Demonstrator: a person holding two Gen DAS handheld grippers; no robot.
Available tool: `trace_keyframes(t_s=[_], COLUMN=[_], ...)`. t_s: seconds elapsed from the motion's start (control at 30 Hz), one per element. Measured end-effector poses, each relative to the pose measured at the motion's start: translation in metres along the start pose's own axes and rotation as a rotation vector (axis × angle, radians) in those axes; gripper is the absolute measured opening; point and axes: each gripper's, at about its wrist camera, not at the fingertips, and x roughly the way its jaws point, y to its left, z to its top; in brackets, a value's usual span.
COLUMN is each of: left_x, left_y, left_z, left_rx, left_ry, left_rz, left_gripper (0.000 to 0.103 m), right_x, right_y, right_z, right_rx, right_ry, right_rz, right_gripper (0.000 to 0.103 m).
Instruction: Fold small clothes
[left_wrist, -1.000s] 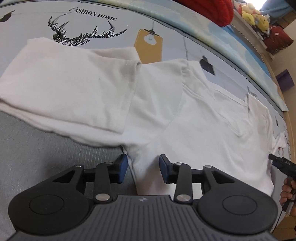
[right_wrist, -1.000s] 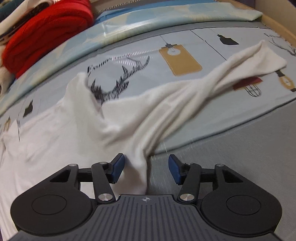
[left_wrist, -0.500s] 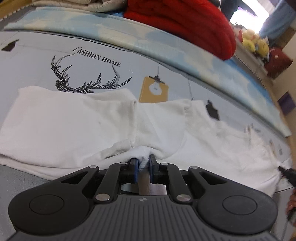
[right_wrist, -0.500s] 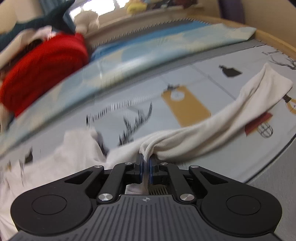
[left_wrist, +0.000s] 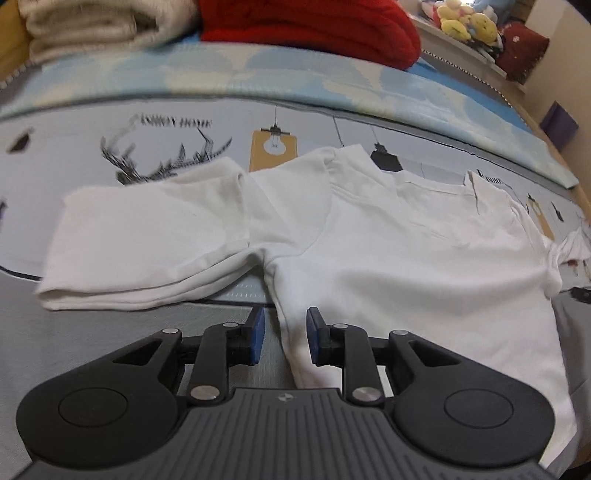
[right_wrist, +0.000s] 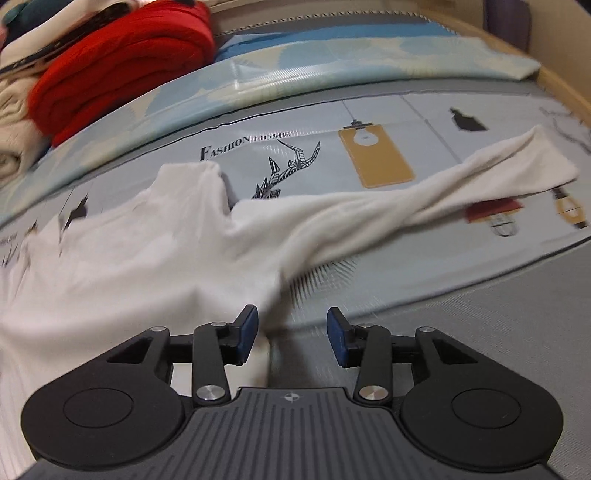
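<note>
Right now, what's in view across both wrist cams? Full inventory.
white T-shirt: 1, white, spread flat on the bed, sleeves out to both sides
printed bedsheet: 1, grey-blue with deer and lamp prints, under the shirt
red knit: 1, red, folded at the far edge
cream fabric: 1 pile, cream, beside the red knit
plush toys: several, mostly yellow, far shelf
left claw: 1, black with blue pads, open over the shirt's side edge
right claw: 1, same, open, jaws just opened

The white shirt (right_wrist: 147, 258) is motion-blurred in the right wrist view and cut off at the left edge. In the left wrist view its hem passes behind the gripper body. The sheet lettering (left_wrist: 173, 122) is smeared, unreadable.
</note>
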Motion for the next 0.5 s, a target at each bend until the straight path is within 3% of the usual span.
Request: trace_keyframes(t_s=[0.2,0.33,0.5], left_x=[-0.056,-0.089,-0.106], left_y=[-0.023,-0.034,-0.045], left_z=[-0.026,-0.053,-0.078], left_rx=[0.086,0.099,0.127], left_ry=[-0.034,-0.058,-0.08], left_rz=[0.097,0.093,0.096], left_gripper=[0.026,0.026,0.026], right_x=[-0.079,-0.127,-0.149], right_y=[-0.003,0.001,0.004], right_z=[-0.026,-0.057,-0.086], right_rx=[-0.067,-0.132,-0.148], right_ry=[-0.045,-0.068,-0.063], right_rz=[0.018,0.072,0.088], right_gripper=[0.043,0.045,0.045])
